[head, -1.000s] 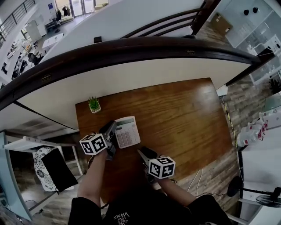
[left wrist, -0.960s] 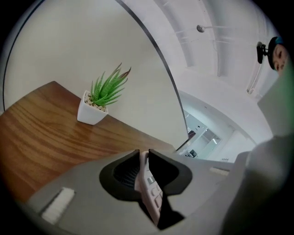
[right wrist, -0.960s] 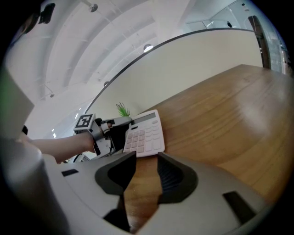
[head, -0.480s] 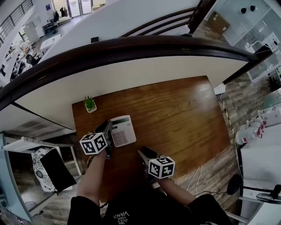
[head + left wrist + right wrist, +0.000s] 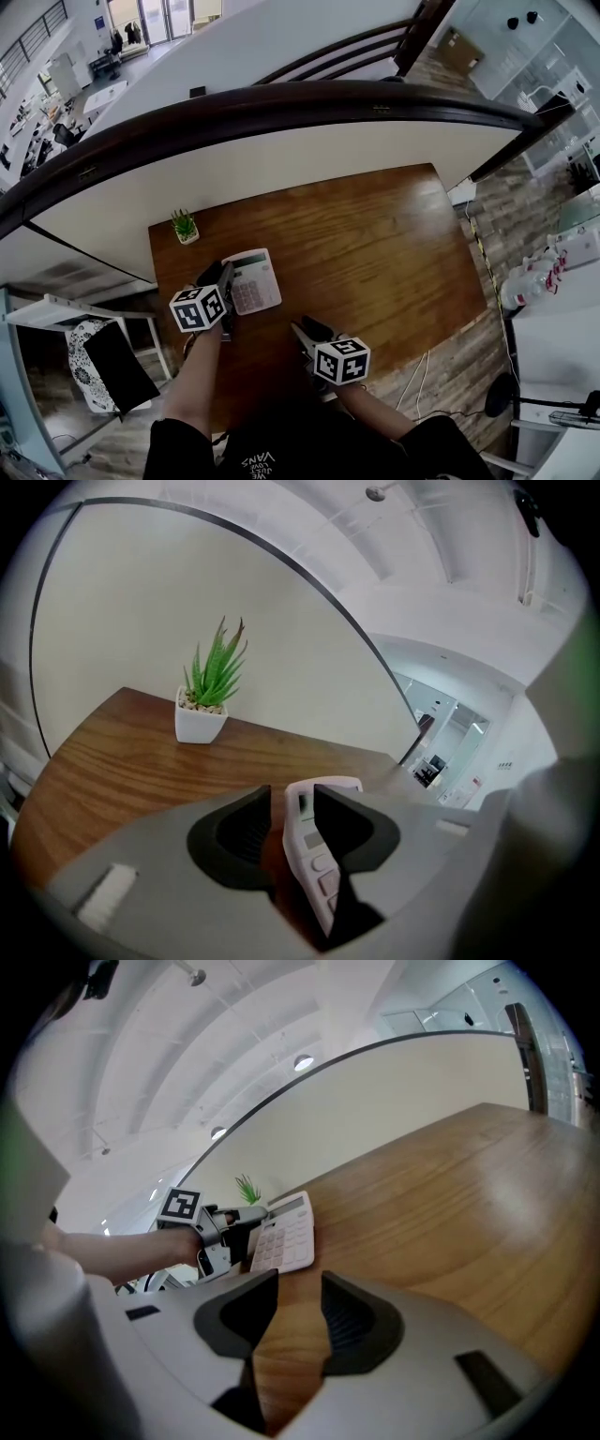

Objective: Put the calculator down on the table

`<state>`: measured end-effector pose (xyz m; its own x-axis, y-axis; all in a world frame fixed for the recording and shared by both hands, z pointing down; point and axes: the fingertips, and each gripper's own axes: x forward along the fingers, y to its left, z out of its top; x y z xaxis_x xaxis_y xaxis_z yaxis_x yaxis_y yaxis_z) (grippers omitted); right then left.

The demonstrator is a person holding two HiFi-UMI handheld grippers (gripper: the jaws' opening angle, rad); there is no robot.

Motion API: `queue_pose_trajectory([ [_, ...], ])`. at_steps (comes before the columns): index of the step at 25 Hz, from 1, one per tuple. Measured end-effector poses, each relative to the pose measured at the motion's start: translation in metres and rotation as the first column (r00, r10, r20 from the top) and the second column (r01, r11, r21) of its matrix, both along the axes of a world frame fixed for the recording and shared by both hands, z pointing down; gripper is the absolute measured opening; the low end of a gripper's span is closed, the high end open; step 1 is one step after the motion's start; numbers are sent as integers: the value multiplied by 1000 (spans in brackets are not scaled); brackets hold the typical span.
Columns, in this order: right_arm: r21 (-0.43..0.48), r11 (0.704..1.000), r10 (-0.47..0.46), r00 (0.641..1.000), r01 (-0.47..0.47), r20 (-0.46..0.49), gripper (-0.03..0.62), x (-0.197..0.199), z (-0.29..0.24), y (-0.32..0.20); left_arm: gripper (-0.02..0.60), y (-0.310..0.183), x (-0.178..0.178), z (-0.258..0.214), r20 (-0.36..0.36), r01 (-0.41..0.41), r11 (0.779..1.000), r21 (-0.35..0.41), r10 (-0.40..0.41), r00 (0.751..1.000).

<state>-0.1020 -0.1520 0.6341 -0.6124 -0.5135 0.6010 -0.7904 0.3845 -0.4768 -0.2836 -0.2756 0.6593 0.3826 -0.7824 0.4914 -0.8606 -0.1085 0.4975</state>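
Note:
A white calculator [image 5: 255,281] lies on the wooden table [image 5: 375,244], keys up, a little right of a small potted plant [image 5: 184,226]. My left gripper [image 5: 223,281] sits at its left edge. In the left gripper view that edge of the calculator [image 5: 309,841] stands between the jaws, which have just been opening; wood shows in a gap beside the left jaw. My right gripper [image 5: 305,330] hovers open and empty nearer the table's front edge. Its view shows the calculator [image 5: 284,1232] and the left gripper [image 5: 230,1232] ahead.
The plant [image 5: 208,691] in its white pot stands near the table's back left corner, against a curved white wall. A chair with a dark bag [image 5: 117,361] is left of the table. Bare wood stretches to the right.
The left jaws now stand wider about the calculator's edge. The calculator keeps its place relative to the plant. The right gripper has drifted slightly.

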Motion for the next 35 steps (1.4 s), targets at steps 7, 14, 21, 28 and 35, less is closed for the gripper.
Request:
queue_pose_trajectory([
  [7,22,1000,-10,1000,10,8,152,16,-9,2,150,17,-2,2,-4,52,998,-23,-53,999],
  [14,47,994,-95,995,95,2,129,28,-23,11,150,58,1,-16,21,105,994,-18,-104,994],
  [21,76,980,-182,983,182,-11,100,44,-38,24,83,104,21,-46,23,162,986,37,-163,986],
  [28,108,964,-242,970,242,-13,74,59,-47,37,11,152,41,-71,21,215,972,95,-218,976],
  [35,151,934,-324,945,325,-30,48,70,-56,49,11,194,78,-84,15,234,963,132,-238,971],
])
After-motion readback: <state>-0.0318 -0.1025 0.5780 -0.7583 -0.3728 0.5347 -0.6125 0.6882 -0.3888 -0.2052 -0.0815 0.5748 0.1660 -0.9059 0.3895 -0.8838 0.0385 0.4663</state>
